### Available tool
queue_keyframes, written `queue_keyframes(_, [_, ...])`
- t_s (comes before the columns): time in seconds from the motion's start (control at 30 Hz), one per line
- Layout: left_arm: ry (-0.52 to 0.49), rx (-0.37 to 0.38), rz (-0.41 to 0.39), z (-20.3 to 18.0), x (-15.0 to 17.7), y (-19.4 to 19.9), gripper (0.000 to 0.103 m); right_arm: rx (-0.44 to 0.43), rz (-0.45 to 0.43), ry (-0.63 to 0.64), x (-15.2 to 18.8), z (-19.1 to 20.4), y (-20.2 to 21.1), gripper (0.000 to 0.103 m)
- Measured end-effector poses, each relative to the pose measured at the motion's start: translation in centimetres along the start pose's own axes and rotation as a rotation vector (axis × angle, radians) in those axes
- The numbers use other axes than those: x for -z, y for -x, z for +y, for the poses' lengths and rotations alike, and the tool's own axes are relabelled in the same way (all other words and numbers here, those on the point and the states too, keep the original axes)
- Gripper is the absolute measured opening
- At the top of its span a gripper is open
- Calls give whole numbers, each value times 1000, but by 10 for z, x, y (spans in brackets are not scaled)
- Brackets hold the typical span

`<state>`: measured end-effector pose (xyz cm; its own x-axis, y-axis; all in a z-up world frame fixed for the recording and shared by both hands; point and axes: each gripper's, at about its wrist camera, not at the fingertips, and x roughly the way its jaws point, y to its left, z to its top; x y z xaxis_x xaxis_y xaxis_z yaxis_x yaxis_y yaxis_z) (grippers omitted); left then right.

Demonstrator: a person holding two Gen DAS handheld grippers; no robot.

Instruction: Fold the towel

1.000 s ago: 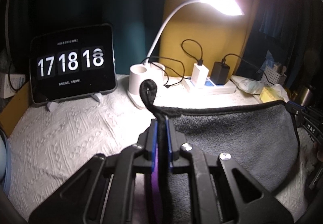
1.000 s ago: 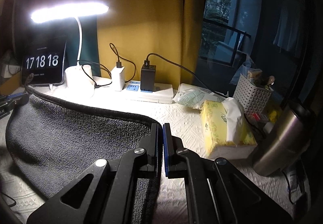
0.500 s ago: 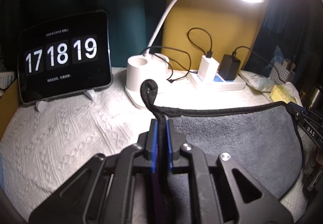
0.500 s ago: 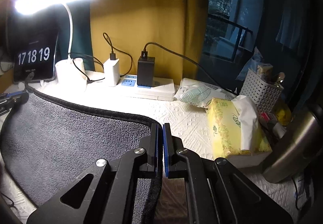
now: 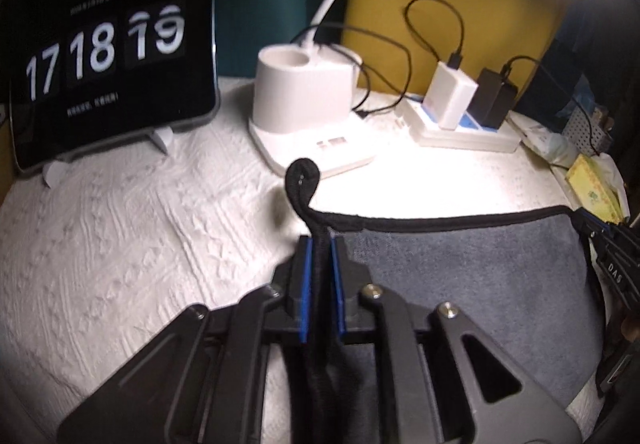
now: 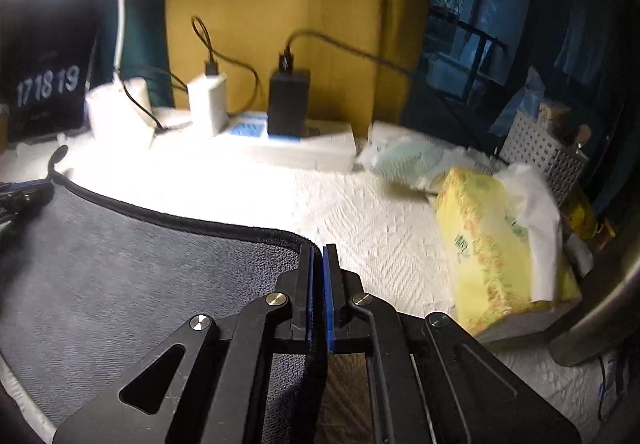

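A dark grey towel (image 5: 472, 284) with black edging is held stretched between both grippers above the white textured cloth (image 5: 120, 244). My left gripper (image 5: 320, 240) is shut on one towel corner; its black hanging loop (image 5: 301, 180) sticks up past the fingertips. My right gripper (image 6: 317, 248) is shut on the opposite corner of the towel (image 6: 132, 268). The right gripper shows at the right edge of the left wrist view (image 5: 612, 256), and the left gripper at the left edge of the right wrist view (image 6: 20, 196).
At the back stand a clock tablet (image 5: 108, 56), a white desk lamp base (image 5: 304, 96) and a power strip with chargers (image 5: 464, 128). On the right are a yellow tissue pack (image 6: 500, 244), a perforated basket (image 6: 540, 156) and a metal flask (image 6: 600, 304).
Both grippers have carried the towel's held edge forward toward the lamp and power strip, which now look closer. The clock changed from 17:18:18 to 17:18:19.
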<state>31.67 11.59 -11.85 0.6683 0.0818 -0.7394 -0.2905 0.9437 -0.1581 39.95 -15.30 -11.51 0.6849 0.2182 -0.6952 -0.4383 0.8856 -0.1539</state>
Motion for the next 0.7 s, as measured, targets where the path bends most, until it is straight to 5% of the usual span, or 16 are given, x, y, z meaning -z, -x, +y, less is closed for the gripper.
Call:
queue_keyframes(0.37, [9, -35, 32, 0, -1, -6, 17, -12, 101, -21, 3, -3, -20, 6])
queue_keyframes(0.5, [40, -47, -7, 3, -1, 4, 25, -6, 106, -21, 2, -3, -21, 20])
queue_keyframes(0.53, [39, -53, -13, 2, -1, 6, 32, -6, 105, -22, 2, -3, -21, 25])
queue_keyframes(0.63, [37, -47, -30, 2, 1, 10, 76, -6, 98, -26, 2, -3, -18, 32])
queue_keyframes(0.7, [33, -42, -38, 1, 3, 14, 82, -2, 96, -21, 1, -2, -15, 34])
